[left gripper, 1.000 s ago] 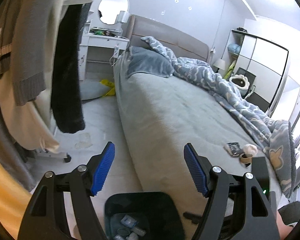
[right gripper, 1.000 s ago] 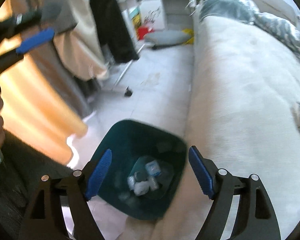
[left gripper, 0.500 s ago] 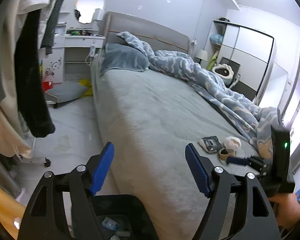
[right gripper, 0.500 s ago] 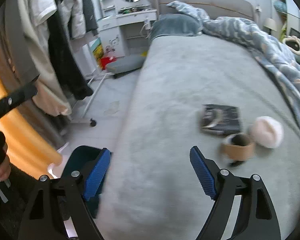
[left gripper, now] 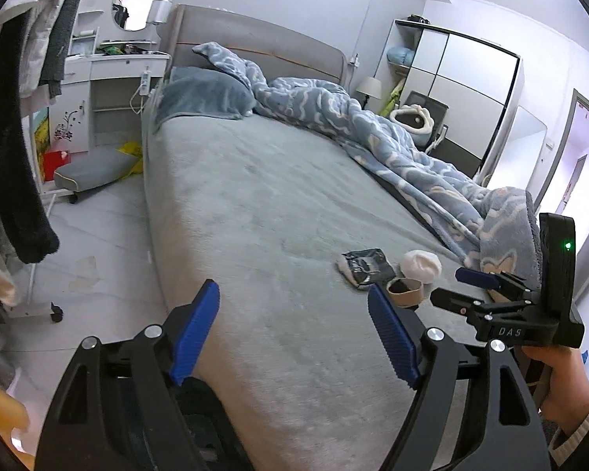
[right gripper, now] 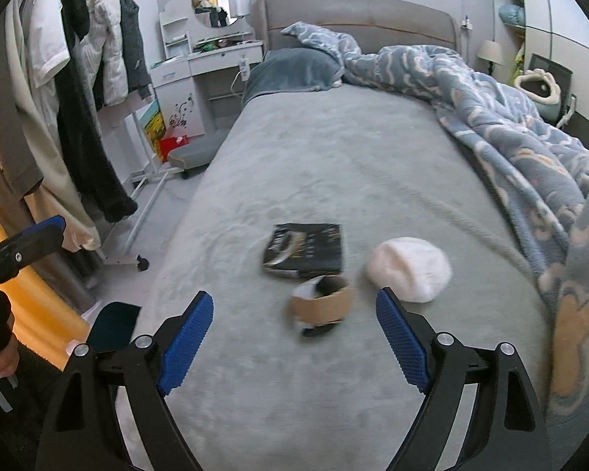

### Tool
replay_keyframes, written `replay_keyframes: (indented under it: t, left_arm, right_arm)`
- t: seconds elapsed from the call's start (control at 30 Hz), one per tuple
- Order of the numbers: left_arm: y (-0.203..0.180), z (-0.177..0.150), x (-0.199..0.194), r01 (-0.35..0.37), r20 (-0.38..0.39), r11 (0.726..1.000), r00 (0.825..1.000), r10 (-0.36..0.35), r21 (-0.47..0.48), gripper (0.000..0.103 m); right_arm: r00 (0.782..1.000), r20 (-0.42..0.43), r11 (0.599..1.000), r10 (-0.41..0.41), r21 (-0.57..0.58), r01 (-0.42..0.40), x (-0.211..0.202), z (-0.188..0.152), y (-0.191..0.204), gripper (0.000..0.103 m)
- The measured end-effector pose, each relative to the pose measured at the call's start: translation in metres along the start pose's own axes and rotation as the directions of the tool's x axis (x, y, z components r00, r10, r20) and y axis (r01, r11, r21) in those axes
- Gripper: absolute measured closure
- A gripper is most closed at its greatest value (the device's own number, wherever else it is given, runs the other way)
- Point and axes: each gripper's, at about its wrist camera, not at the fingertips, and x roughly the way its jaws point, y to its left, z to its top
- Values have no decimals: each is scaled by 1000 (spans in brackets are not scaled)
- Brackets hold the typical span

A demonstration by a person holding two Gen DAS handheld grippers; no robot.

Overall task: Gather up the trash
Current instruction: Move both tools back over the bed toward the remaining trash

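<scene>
Big grey bed takes up most of the room, w/ a blue patterned duvet bunched along its right side. Dark bin sits on the floor by the bed's near left corner. Trash is clustered near the foot edge, right of center: black wrapper, white crumpled wad just beside it, and a brown tape roll closest to the edge, touching the wrapper. Right gripper hovers over the foot edge, jaws opening wide – nothing between them, roll just ahead. Left gripper is over the bed's left part, jaws opening too, nothing held.
</scene>
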Motion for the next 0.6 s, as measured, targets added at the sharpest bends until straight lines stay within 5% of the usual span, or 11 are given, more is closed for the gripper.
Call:
replay_keyframes:
  t: [0.4, 0.6]
  left_arm:
    - [-45, -3, 33, 26, -33, 998, 999, -24, 54, 20]
    - [-65, -7, 49, 55, -63, 996, 997, -50, 74, 17]
  right_arm:
    - [991, -21, 987, -136, 81, 137, 1, -27, -65, 7]
    - [993, -18, 989, -117, 93, 119, 6, -22, -88, 7]
